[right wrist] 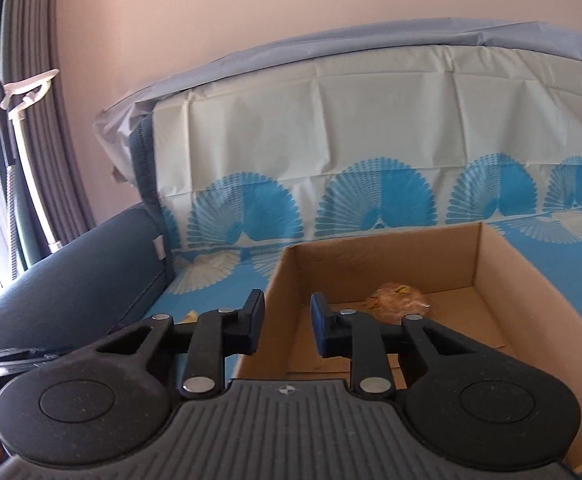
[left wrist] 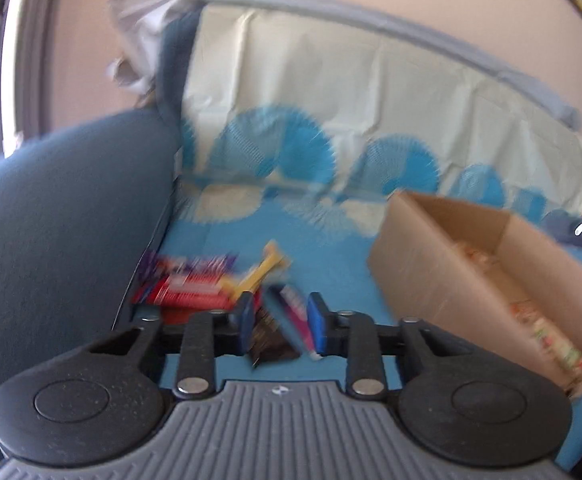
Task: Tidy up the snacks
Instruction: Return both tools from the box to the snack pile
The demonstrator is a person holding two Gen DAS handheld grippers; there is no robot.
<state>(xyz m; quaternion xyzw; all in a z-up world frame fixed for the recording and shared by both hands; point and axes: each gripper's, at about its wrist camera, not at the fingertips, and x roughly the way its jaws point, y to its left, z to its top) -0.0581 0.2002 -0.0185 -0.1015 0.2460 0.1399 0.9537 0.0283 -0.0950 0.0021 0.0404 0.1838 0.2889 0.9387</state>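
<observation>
Left tongs [left wrist: 277, 326], clamped on a dark wrapper [left wrist: 267, 340] left of the cardboard box [left wrist: 431, 276], should lift cleanly; empty right tongs [right wrist: 287, 320] stand apart.

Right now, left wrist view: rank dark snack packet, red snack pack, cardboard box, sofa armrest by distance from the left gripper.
From the left gripper:
1. Dark snack packet: between the fingers.
2. Red snack pack: just beyond, to the left.
3. Cardboard box on the right and sofa armrest on the left: too close to call.
</observation>
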